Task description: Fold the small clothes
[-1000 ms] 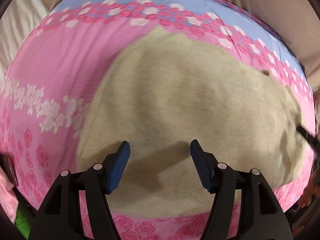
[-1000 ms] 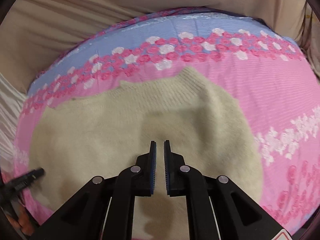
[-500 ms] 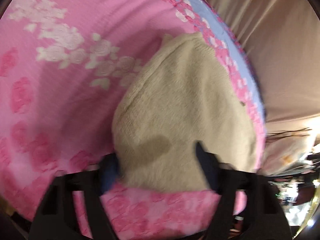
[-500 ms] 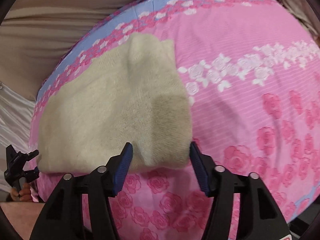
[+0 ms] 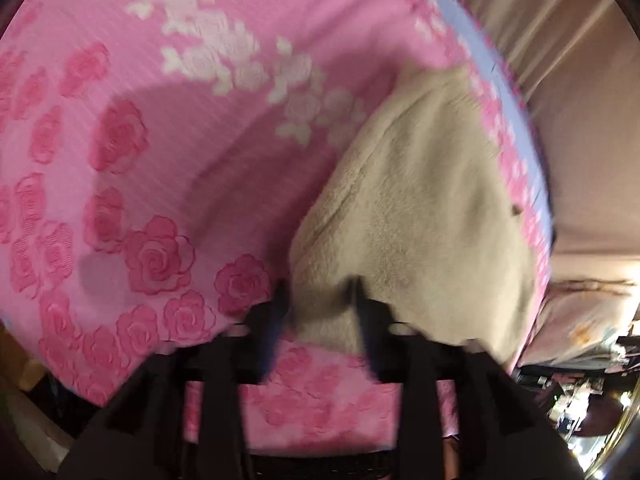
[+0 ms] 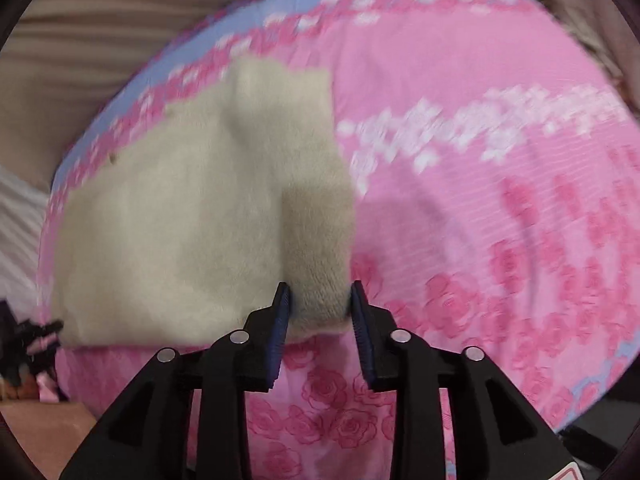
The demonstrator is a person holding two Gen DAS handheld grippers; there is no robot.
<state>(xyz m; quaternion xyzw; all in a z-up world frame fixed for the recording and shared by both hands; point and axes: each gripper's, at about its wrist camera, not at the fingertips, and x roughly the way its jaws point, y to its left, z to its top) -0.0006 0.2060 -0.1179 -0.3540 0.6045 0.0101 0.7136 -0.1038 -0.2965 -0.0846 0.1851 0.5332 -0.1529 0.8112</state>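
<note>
right wrist view, right tool (image 6: pixel 320 300) opening astride cream knit (image 6: pixel 180 220) corner, left tool (image 5: pixel 320 300) likewise, rose bedspread (image 6: pixel 500 200)

Colours and patterns as I see them from both wrist cameras.

The garment (image 6: pixel 192 216) is plain cream-beige, fuzzy, with no print. The bedspread (image 5: pixel 224 128) under it is pink with darker pink roses, a band of white blossoms (image 6: pixel 472 128), and a pale blue border strip (image 6: pixel 280 4) edged in pink-and-white flowers. My right claw (image 6: pixel 318 304) is black with dark blue ribbed pads (image 6: pixel 280 332); my left claw (image 5: pixel 318 300) likewise appears black.
</note>
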